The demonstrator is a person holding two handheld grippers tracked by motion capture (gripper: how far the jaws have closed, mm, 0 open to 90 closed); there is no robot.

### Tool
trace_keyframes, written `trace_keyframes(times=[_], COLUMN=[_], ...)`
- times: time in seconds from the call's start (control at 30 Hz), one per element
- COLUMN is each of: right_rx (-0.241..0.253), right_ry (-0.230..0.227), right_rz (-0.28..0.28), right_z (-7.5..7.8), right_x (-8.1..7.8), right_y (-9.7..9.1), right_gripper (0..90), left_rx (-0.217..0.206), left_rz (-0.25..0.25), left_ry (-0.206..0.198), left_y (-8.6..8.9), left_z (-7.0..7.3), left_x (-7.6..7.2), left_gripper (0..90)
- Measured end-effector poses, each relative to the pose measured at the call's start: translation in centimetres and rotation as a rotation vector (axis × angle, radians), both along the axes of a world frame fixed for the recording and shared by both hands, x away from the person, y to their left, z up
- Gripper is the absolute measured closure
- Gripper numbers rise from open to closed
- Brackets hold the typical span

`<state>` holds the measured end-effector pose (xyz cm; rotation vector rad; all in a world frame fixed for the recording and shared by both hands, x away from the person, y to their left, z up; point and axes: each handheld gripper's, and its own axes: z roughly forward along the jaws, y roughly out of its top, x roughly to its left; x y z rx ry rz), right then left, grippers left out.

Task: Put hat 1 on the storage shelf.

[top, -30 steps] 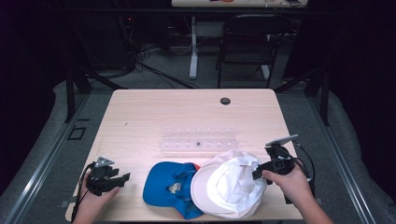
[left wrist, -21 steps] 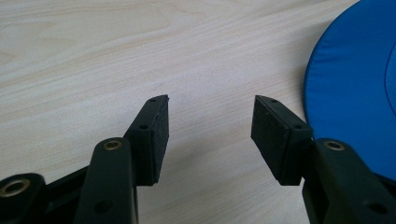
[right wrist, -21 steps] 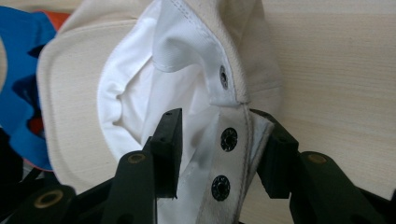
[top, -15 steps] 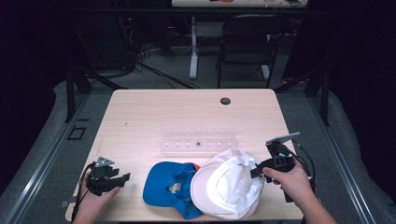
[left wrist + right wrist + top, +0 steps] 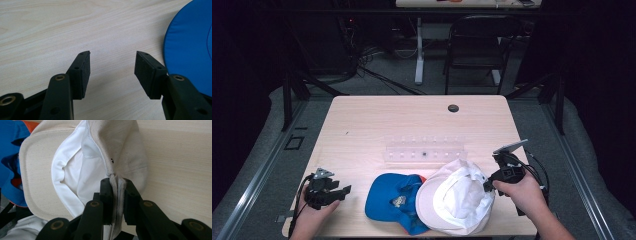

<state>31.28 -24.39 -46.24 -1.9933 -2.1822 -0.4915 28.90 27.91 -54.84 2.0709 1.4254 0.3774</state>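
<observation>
Right gripper [image 5: 117,195]: pinching the white cap's [image 5: 457,200] edge, near desk's [image 5: 412,125] front-right corner.
Left gripper [image 5: 112,72]: spread, empty; blue cap [image 5: 392,197] just beside it.

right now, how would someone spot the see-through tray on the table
Start at the wooden table and find its middle. There, just behind the blue cap and the white cap, lies a long, low clear tray: the one transparent thing, with a row of small pockets.

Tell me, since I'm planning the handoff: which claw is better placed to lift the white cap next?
Right. The right claw is already shut on the white cap at its edge. The left claw is open over bare table, beyond the blue cap.
</observation>
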Motion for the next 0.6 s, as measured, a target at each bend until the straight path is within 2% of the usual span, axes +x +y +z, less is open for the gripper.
trace_keyframes(times=[0.17, 0.37, 0.47, 0.5, 0.53, 0.6], right_rx=[-0.027, -0.023, -0.022, -0.021, -0.024, -0.023], right_ry=[-0.004, -0.019, -0.012, -0.016, -0.004, -0.011], right_rz=[0.01, 0.011, 0.01, -0.007, 0.012, -0.003], right_z=[0.7, 1.4, 1.9, 2.0, 2.2, 2.5], right_x=[0.2, 0.3, 0.4, 0.4, 0.5, 0.6], right_y=[0.1, 0.3, 0.4, 0.6, 0.5, 0.8], right_gripper=[81.0, 81.1, 81.1, 81.1, 81.1, 81.1], left_rx=[-0.002, -0.001, 0.0, 0.001, -0.002, -0.002], left_rz=[0.001, 0.0, -0.003, -0.004, -0.002, -0.002], left_ry=[0.0, 0.0, 0.001, 0.001, 0.0, 0.0], left_y=[0.0, -0.1, -0.1, -0.1, -0.1, -0.1], left_z=[0.0, 0.0, 0.0, 0.0, -0.1, -0.1], left_x=[0.0, 0.0, 0.0, 0.0, 0.0, 0.0], left_gripper=[46.4, 46.4, 46.4, 46.4, 46.4, 46.4])
